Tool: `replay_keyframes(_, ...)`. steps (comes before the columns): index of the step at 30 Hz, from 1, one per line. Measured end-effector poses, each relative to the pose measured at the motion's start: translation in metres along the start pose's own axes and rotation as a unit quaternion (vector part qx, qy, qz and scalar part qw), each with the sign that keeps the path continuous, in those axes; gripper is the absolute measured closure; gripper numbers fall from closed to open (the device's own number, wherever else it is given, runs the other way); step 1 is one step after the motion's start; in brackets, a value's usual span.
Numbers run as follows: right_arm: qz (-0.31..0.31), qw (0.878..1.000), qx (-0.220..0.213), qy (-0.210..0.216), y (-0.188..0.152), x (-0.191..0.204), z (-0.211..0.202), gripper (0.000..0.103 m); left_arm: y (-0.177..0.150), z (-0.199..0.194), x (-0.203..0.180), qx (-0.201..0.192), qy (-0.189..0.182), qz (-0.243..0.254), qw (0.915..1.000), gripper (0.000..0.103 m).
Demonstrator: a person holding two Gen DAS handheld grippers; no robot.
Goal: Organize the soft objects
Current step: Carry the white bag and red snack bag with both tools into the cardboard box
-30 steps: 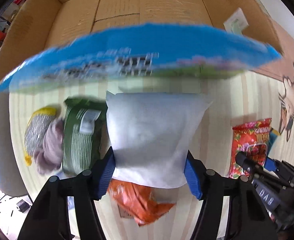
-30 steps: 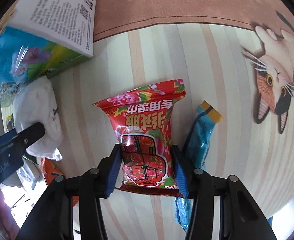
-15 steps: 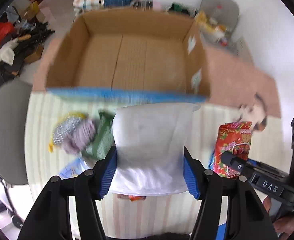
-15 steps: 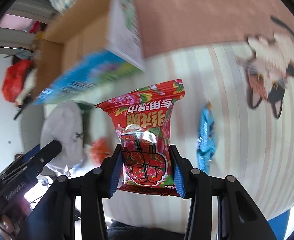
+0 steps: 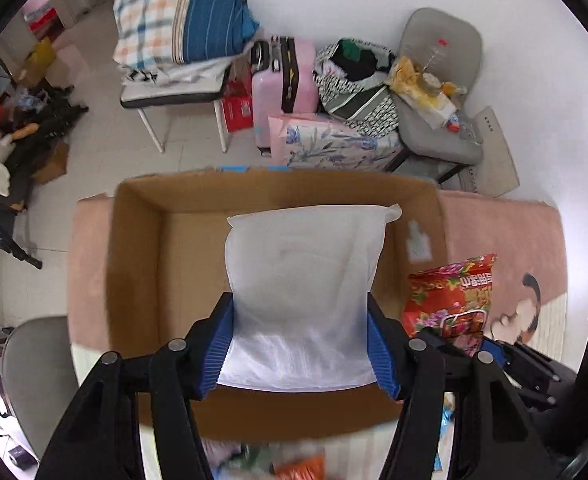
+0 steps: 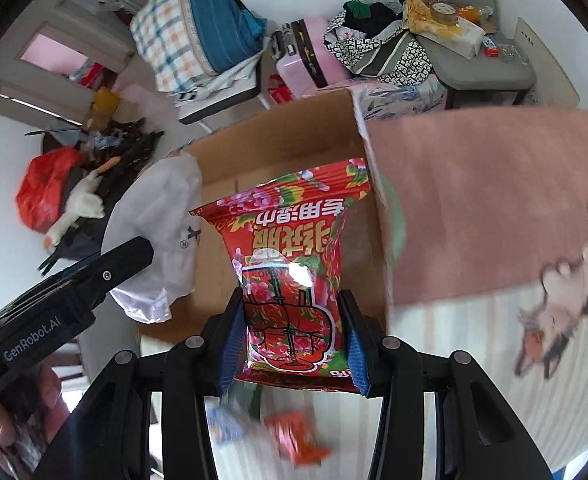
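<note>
My left gripper [image 5: 300, 344] is shut on a white soft pouch [image 5: 306, 280] and holds it above the open cardboard box [image 5: 133, 264]. My right gripper [image 6: 291, 340] is shut on a red flowered packet [image 6: 289, 264], held over the box's right side [image 6: 378, 216]. The red packet also shows in the left wrist view [image 5: 452, 300], just right of the box. The white pouch shows in the right wrist view [image 6: 161, 240] with the left gripper's black body [image 6: 73, 292] beside it. The box looks empty inside.
An orange packet [image 6: 300, 436] and other blurred soft items lie on the striped mat [image 6: 474, 360] below the grippers. A pink mat with a cat picture [image 6: 566, 292] lies to the right. Chairs, a pink suitcase [image 5: 283, 80] and bags stand behind the box.
Both grippers have risen with their loads and moved forward over the box. The table items have dropped to the bottom of the views and the room behind has come into view.
</note>
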State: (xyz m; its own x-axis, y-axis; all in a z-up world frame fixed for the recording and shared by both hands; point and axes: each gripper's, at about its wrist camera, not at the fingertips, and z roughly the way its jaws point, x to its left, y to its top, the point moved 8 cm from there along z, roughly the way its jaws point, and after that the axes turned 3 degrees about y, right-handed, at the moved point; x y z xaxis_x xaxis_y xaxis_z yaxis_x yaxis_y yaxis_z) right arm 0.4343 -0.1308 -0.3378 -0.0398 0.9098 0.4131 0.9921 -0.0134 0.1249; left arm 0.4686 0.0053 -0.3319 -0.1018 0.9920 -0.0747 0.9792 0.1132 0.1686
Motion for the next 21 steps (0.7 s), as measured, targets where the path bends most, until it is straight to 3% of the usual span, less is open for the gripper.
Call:
replay_keyframes(3, 0.008, 1.0, 0.012, -0.02, 0.032, 0.003, 0.043, 0.056, 0.021, 0.034, 0.009, 0.025, -0.003, 0.001, 0.9997, 0.045)
replay_keyframes(9, 0.013, 0.998, 0.025, -0.058, 0.059, -0.009, 0.111, 0.056, 0.032, 0.103, 0.016, 0.083, -0.021, 0.017, 0.9962, 0.045)
replay_keyframes(19, 0.004, 0.995, 0.034, -0.089, 0.07, -0.026, 0.161, 0.055, 0.028, 0.119, 0.01, 0.107, -0.035, 0.032, 0.9931, 0.042)
replay_keyframes(21, 0.004, 0.995, 0.039, -0.096, 0.069, -0.028, 0.163, 0.048, 0.028, 0.115, 0.012, 0.109, -0.034, 0.028, 0.9931, 0.042)
